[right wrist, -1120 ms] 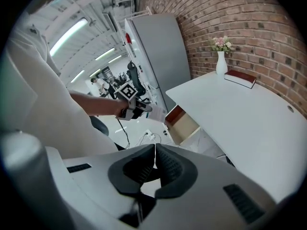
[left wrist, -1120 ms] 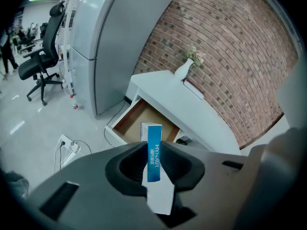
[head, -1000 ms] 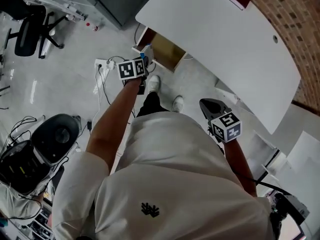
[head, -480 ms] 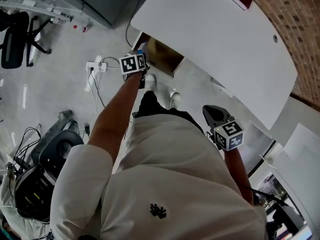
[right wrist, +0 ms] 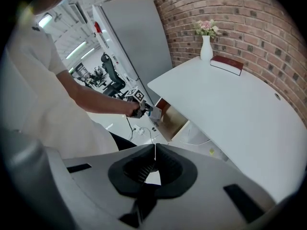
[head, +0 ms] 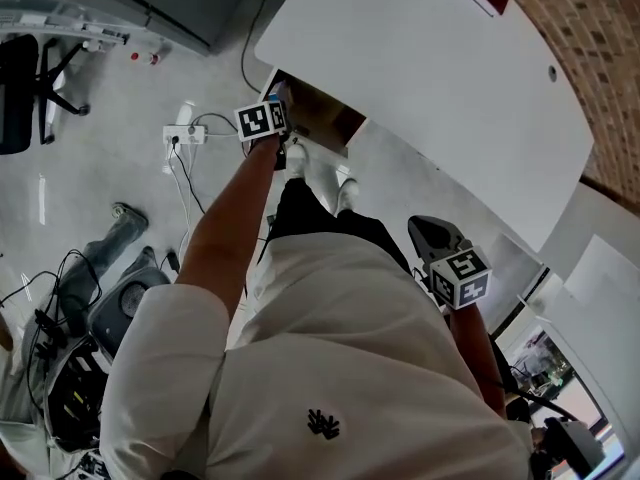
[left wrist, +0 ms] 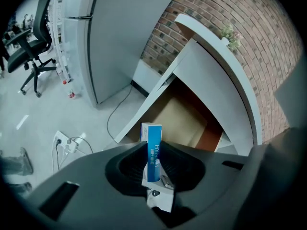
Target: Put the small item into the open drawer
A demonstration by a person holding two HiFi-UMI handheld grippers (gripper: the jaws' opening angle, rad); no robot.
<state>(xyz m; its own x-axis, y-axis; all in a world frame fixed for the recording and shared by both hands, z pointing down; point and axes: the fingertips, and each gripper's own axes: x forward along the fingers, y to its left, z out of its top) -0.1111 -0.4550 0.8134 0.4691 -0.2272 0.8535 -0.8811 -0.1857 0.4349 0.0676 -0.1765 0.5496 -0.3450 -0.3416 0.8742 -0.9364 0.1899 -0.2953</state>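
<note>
The left arm reaches straight forward; the left gripper (head: 276, 108) clamps an upright blue box (left wrist: 153, 147) at the edge of the open drawer (left wrist: 184, 116). The right gripper (right wrist: 154, 163), jaws together and empty, is held beside the hip.

Left tool (left wrist: 154, 169) outstretched, jaws clamped — right tool (right wrist: 154, 153) closed.

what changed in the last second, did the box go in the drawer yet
Not yet. The left gripper edged forward to the front edge of the open drawer, the person stepping closer with it. Nothing was let go: the blue box stays clamped in its jaws. The right gripper stayed at the person's side, shut and empty.
</note>
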